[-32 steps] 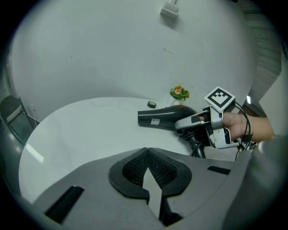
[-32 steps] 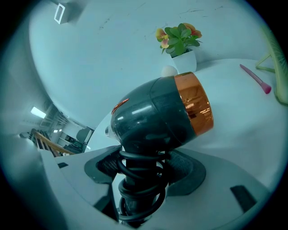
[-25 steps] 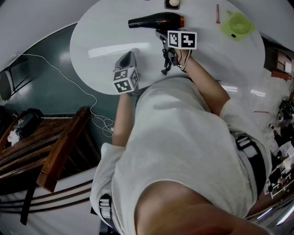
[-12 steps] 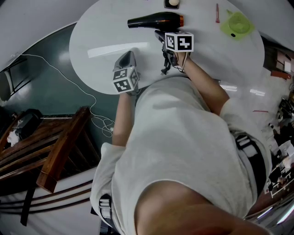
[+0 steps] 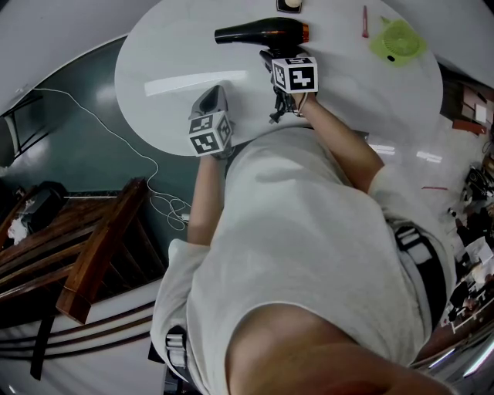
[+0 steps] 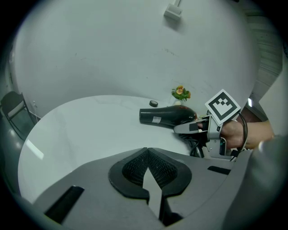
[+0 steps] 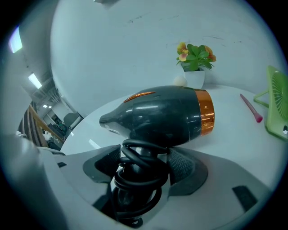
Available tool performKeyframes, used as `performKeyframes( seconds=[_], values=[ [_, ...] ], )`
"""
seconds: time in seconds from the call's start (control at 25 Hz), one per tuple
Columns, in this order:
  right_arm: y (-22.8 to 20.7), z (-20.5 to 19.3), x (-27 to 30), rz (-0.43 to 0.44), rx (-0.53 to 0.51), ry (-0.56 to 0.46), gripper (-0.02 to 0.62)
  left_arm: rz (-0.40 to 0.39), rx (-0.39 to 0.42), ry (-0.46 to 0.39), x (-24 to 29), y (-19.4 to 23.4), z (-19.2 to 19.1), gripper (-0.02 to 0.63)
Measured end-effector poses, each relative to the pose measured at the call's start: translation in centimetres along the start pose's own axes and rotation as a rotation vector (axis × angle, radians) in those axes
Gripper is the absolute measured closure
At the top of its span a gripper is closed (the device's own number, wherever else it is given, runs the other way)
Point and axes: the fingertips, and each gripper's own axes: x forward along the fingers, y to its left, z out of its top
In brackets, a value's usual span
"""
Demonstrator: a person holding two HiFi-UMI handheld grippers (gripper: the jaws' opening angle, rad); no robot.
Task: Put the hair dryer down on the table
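The black hair dryer [image 5: 262, 34] with an orange rear ring lies on its side on the round white table [image 5: 170, 108], nozzle to the left. Its handle, wrapped in black cord [image 7: 143, 167], sits between the jaws of my right gripper [image 5: 272, 58]. Those jaws have just been opening, and a thin gap shows beside the left pad [image 7: 108, 162]. In the left gripper view, the dryer [image 6: 168, 116] lies ahead and to the right. My left gripper [image 5: 214, 96] hovers over the table's near edge, shut and empty.
A green fan [image 5: 399, 42] and a pink pen [image 5: 366, 21] lie at the table's far right. A small potted plant [image 7: 194, 63] stands behind the dryer. Wooden furniture [image 5: 93, 254] and a white cable [image 5: 116, 131] are on the dark floor to the left.
The right gripper has rolled about its own axis, its marker cube turning and shifting slightly left. The hair dryer and the left gripper have stayed where they were.
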Motion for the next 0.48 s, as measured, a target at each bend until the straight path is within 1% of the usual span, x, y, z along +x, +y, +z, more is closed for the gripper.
performKeyframes(
  seconds=[0.48],
  values=[
    [0.3,-1.3,-1.1,-0.030,-0.060,0.011,0.278,-0.001,-0.018,-0.029,-0.9,0.3,-0.5,0.588]
  ],
)
